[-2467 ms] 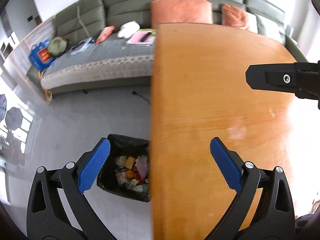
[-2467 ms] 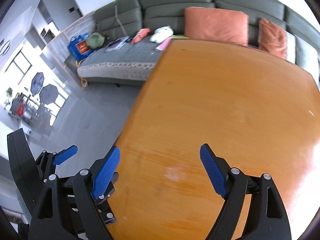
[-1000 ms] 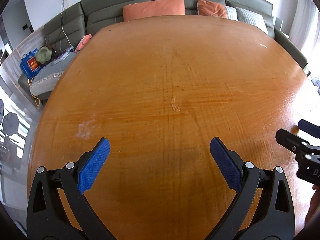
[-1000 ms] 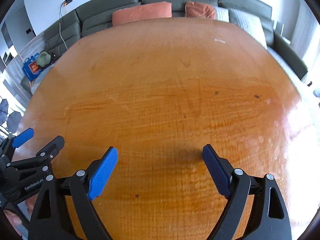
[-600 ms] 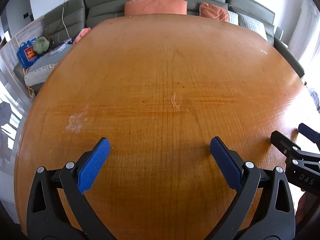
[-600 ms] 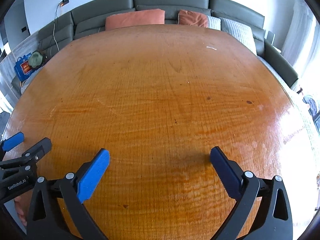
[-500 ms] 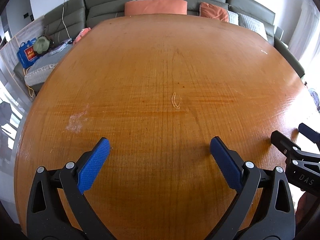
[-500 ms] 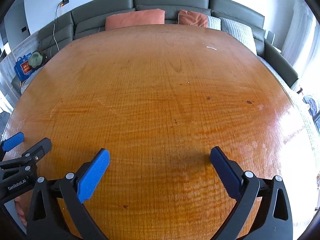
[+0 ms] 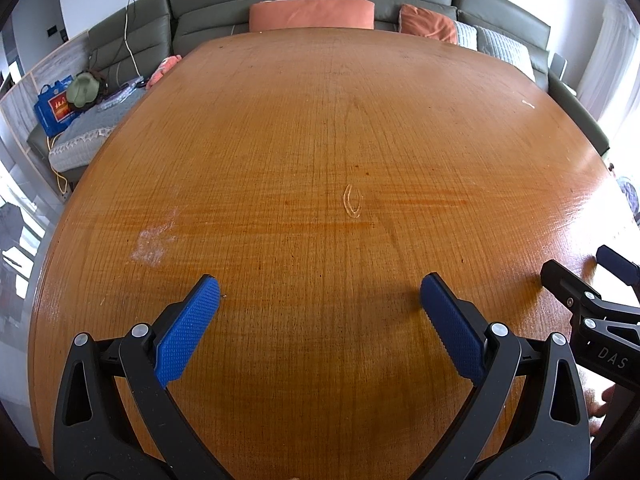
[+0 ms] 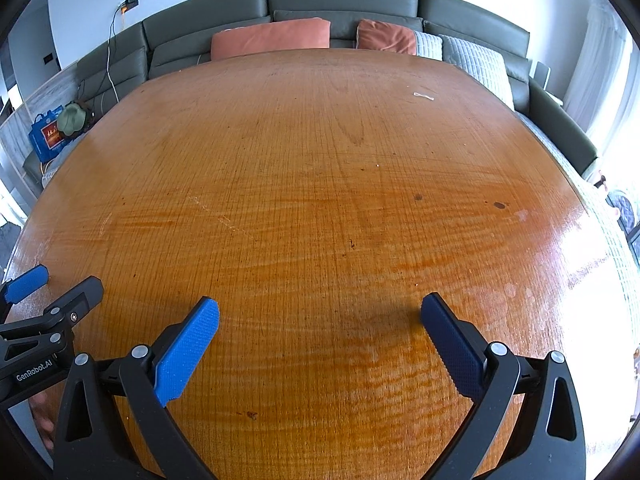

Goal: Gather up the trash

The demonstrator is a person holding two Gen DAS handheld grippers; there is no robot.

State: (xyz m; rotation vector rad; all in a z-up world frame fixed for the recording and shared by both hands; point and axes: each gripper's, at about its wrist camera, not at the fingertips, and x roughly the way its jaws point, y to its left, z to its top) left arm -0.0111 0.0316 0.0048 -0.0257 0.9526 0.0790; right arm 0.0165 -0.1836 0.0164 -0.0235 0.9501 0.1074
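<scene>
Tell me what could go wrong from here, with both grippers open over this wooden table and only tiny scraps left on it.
1. The small white scrap lies flat near the far right edge of the table; wide pads may slide over it or nudge it off.
2. The thin curled strand ahead of the left gripper is pale and easy to miss or mistake for a scratch.
3. The right gripper sits close beside the left one, so reaching together could knock them.

A wooden table [image 9: 320, 152] fills the foreground. A sofa [image 9: 240, 16] runs behind its far edge and along the left, two cushions [image 9: 312, 14] on it. A small scrap [image 10: 424, 96] lies far right on the table.
</scene>
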